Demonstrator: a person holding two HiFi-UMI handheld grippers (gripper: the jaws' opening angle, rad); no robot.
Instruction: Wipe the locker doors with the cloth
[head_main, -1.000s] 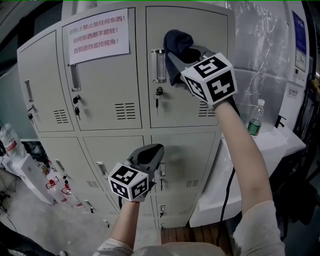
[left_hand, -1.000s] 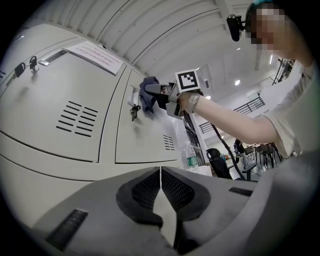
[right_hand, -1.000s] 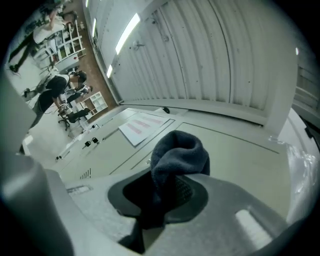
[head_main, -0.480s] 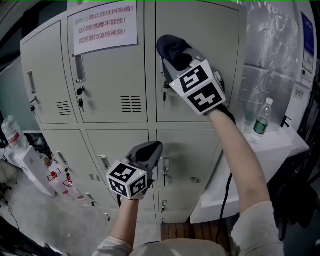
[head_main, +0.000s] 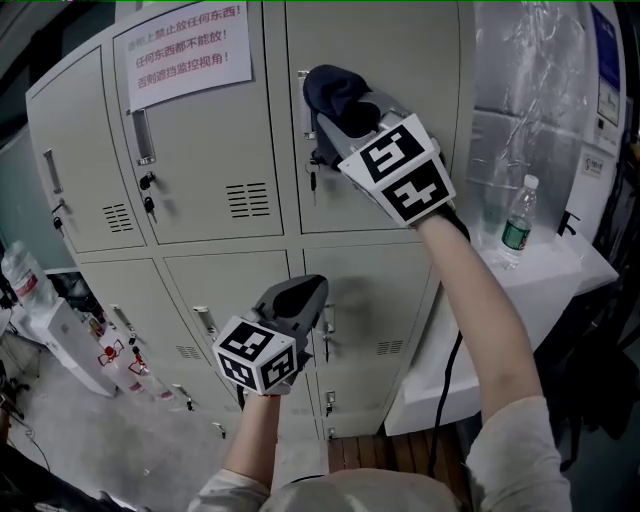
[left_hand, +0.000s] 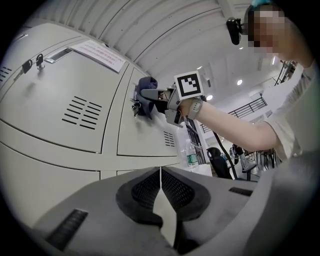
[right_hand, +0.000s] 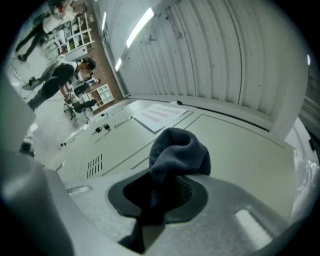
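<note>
Right gripper (head_main: 340, 118) clenched on dark cloth (head_main: 335, 88), wad bunched past the jaw tips so fabric, not plastic, appears to press the upper right locker door (head_main: 420, 60) near its left edge. Left gripper (head_main: 300, 298) clamped together on nothing, parked low by 2 lower doors, likely clear of the wiping path.

The left gripper (head_main: 306, 294) and right gripper (head_main: 343, 108) are grey moulded shells with dark ribbed pads (left_hand: 144, 190). Each carries a white cube (head_main: 258, 358) printed with black square markers. A black cable (head_main: 447, 385) hangs below the right forearm. The short sleeves (head_main: 520, 450) are pale.
</note>
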